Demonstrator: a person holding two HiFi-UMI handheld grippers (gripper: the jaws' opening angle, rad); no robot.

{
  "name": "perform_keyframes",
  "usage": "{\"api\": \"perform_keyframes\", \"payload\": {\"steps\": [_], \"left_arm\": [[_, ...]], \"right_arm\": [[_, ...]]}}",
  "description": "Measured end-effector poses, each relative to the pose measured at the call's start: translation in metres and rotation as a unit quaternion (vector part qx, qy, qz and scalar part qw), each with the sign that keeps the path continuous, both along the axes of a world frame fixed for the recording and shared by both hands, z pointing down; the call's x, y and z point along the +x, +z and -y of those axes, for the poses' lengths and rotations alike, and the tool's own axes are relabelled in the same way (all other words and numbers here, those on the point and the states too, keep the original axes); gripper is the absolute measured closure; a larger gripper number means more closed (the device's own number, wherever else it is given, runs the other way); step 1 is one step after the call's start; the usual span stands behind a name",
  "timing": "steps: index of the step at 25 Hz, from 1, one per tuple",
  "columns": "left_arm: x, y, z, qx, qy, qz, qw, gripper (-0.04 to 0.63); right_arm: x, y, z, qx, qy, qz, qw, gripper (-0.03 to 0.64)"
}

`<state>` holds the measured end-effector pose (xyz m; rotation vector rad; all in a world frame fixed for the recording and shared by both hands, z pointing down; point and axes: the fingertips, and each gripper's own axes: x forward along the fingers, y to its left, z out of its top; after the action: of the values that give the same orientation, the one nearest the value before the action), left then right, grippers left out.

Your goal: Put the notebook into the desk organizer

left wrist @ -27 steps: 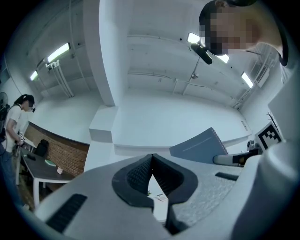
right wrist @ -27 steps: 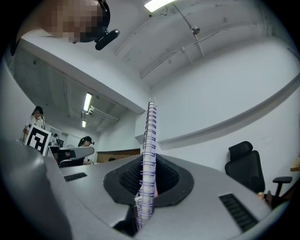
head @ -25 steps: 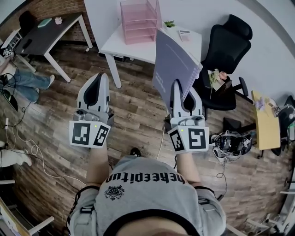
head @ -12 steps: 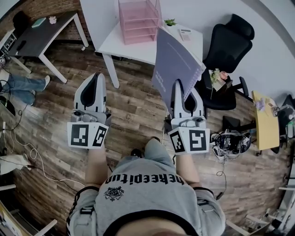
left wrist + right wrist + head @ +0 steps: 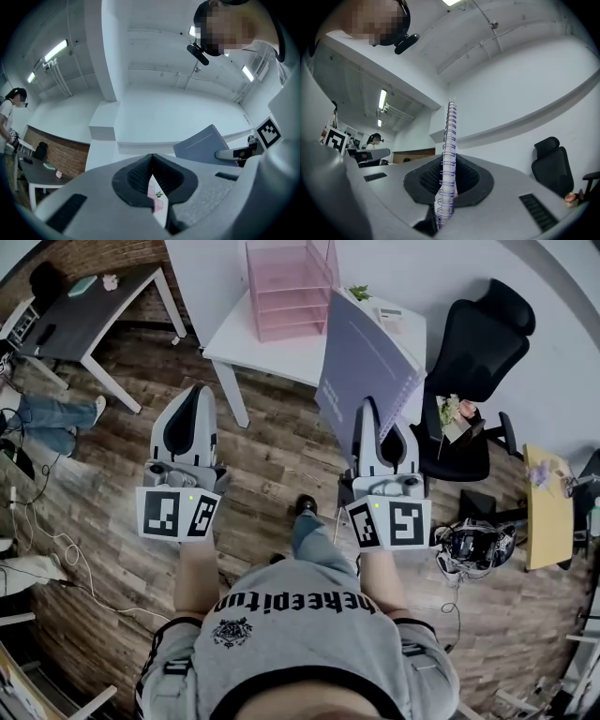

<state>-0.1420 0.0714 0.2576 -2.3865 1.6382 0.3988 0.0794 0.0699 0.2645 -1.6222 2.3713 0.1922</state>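
Note:
A grey-purple spiral notebook (image 5: 367, 362) stands upright on edge, and my right gripper (image 5: 377, 411) is shut on its lower spiral side. In the right gripper view the wire spiral (image 5: 450, 140) rises straight up from between the pads of the right gripper (image 5: 449, 174). The pink tiered desk organizer (image 5: 286, 282) stands on the white table (image 5: 272, 345), ahead and to the left of the notebook. My left gripper (image 5: 194, 395) hangs over the wood floor short of the table, shut and holding nothing. From the left gripper (image 5: 151, 161) view, the notebook (image 5: 206, 145) shows at the right.
A small plant (image 5: 360, 292) and a small white device (image 5: 389, 315) sit on the table behind the notebook. A black office chair (image 5: 473, 343) stands right of the table. At the far left are a dark desk (image 5: 84, 310) and a person's legs (image 5: 52, 409). Right are a yellow side table (image 5: 547, 507) and a helmet (image 5: 473, 540).
Both grippers have come a little closer to the white table, the notebook still upright in the right one. A leg and shoe now show stepping forward between my arms.

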Motion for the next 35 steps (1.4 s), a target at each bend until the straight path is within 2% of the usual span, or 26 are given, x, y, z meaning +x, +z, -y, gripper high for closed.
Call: {"api": "perform_keyframes", "payload": {"steps": [9,15,29,35], "left_arm": [[0.011,-0.015,0.085,0.008,-0.019,0.004,0.9998,0.592],[0.011,-0.016,0.13,0.008,-0.049,-0.001,0.9988,0.592],[0.026,-0.021,0.202,0.024,-0.093,-0.007,0.9953,0.592],[0.03,-0.012,0.216,0.014,-0.102,-0.011,0.9946,0.592]], "right_arm": [[0.008,-0.018,0.097,0.01,-0.022,-0.002,1.0,0.584],[0.011,-0.02,0.154,0.011,-0.045,-0.005,0.999,0.584],[0.023,-0.025,0.242,0.022,-0.093,-0.008,0.995,0.584],[0.025,-0.022,0.265,0.017,-0.108,-0.007,0.994,0.584]]}}
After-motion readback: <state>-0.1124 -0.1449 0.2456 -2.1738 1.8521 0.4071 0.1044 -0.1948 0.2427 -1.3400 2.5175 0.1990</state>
